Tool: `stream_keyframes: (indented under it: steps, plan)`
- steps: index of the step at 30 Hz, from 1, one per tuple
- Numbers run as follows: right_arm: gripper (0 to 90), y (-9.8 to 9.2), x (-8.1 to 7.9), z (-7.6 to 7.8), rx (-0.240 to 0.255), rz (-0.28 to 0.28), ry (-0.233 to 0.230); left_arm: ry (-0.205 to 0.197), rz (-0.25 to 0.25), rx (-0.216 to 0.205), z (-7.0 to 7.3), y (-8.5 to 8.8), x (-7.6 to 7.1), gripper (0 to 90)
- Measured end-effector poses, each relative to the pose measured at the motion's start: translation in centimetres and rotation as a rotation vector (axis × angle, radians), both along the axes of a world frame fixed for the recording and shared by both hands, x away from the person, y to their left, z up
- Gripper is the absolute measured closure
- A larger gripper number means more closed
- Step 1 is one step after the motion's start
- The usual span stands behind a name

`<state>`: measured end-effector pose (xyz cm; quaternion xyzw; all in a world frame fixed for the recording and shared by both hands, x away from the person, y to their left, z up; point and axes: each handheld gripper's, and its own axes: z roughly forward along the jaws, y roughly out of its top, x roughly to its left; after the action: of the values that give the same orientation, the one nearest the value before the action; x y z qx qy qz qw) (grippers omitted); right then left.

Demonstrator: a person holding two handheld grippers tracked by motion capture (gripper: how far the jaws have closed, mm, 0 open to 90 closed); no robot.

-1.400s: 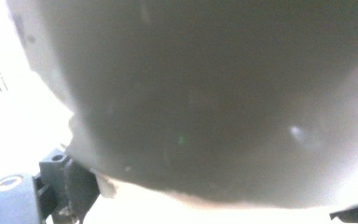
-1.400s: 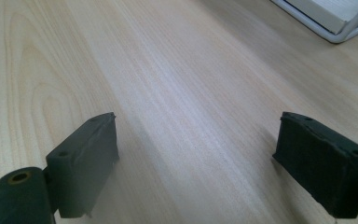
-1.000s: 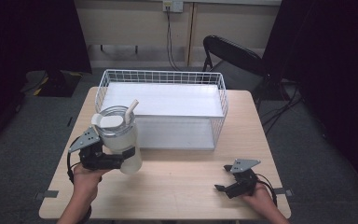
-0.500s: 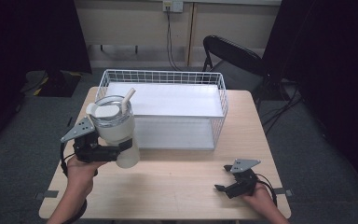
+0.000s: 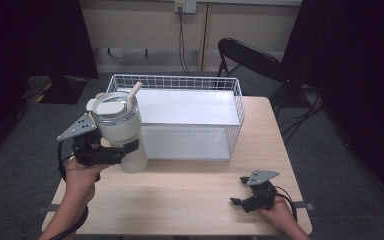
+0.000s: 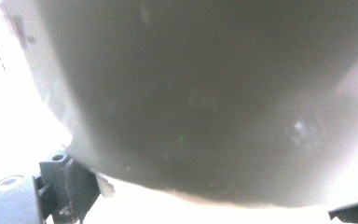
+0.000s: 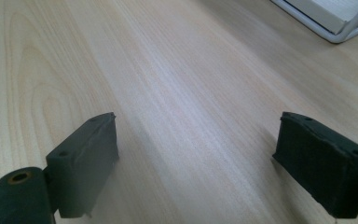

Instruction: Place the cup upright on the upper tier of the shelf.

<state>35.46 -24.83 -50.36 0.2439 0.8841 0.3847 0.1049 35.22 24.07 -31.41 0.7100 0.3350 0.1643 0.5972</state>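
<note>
Tumbler (image 5: 121, 134): one, gripped in left claw (image 5: 111, 151); basket (image 5: 236, 95): one.

In the high view the wooden table (image 5: 180, 200) is evenly lit from above, with soft, short shadows, while the room around it falls to near black; the picture is slightly soft and grainy. The left gripper view is badly out of focus, a grey blurred tumbler (image 6: 205, 98) pressed close to the lens and blown-out white glare along the left edge and bottom. The right gripper view is bright and fairly sharp on the wood grain, with faint shadows beneath the dark jaws.
</note>
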Motion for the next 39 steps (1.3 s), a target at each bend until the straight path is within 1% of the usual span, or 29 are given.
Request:
stream_keyframes:
  steps: [2, 3, 6, 7, 8, 9, 12, 13, 15, 21, 23, 26, 28, 30, 35, 36, 39]
  plan:
    - [12.4, 0.0, 0.0, 0.0, 0.000, 0.000, 0.000, -0.005, 0.002, 0.004, 0.4, 0.0, 0.1, 9.9]
    - [12.4, 0.0, 0.0, 0.0, 0.000, 0.000, 0.000, -0.005, 0.002, 0.004, 0.4, 0.0, 0.1, 9.9]
    - [12.4, 0.0, 0.0, 0.0, 0.000, 0.000, 0.000, -0.016, -0.017, 0.010, 1.3, 0.0, 0.2, 9.9]
    - [12.4, 0.0, 0.0, 0.0, 0.000, 0.000, 0.000, -0.016, -0.017, 0.010, 1.3, 0.0, 0.2, 9.9]
    - [12.4, 0.0, 0.0, 0.0, 0.000, 0.000, 0.000, -0.019, -0.018, 0.017, 1.7, -0.1, 0.3, 9.9]
    - [12.4, 0.0, 0.0, 0.0, 0.000, 0.000, 0.000, -0.018, -0.020, 0.012, 1.8, -0.1, 0.3, 9.9]
    - [12.4, 0.0, 0.0, 0.0, 0.000, 0.000, 0.000, -0.021, -0.023, 0.016, 2.4, -0.1, 0.4, 9.9]
    - [12.4, 0.0, 0.0, 0.0, 0.000, 0.000, 0.000, -0.021, -0.023, 0.016, 2.4, -0.1, 0.4, 9.9]
    - [12.4, 0.0, 0.0, 0.0, 0.000, 0.000, 0.000, -0.025, -0.019, 0.006, 3.0, 0.0, 0.5, 9.9]
    - [12.4, 0.0, 0.0, 0.0, 0.000, 0.000, 0.000, -0.030, -0.013, 0.007, 4.4, 0.1, 0.9, 9.9]
    - [12.4, 0.0, 0.0, 0.0, 0.001, -0.001, 0.001, -0.029, -0.012, 0.007, 4.6, 0.1, 0.9, 9.9]
    - [12.4, 0.0, 0.0, 0.0, 0.001, -0.001, -0.002, -0.033, -0.009, 0.009, 5.5, 0.1, 1.1, 9.9]
    - [12.4, 0.0, 0.0, 0.0, 0.001, -0.001, -0.001, -0.036, -0.005, 0.003, 6.0, 0.1, 1.2, 9.9]
    - [12.4, 0.0, 0.0, 0.0, 0.001, -0.001, -0.002, -0.039, -0.004, -0.001, 6.2, 0.0, 1.3, 9.9]
    - [12.4, 0.0, 0.0, 0.0, 0.001, -0.001, -0.002, -0.040, -0.009, 0.010, 6.8, -0.2, 1.6, 9.9]
    - [12.4, 0.0, 0.0, 0.0, 0.001, -0.001, -0.002, -0.039, -0.011, 0.013, 7.1, -0.3, 1.7, 9.9]
    - [12.4, 0.0, 0.0, 0.0, 0.001, -0.001, -0.001, -0.042, -0.012, 0.009, 7.3, -0.5, 1.9, 9.9]
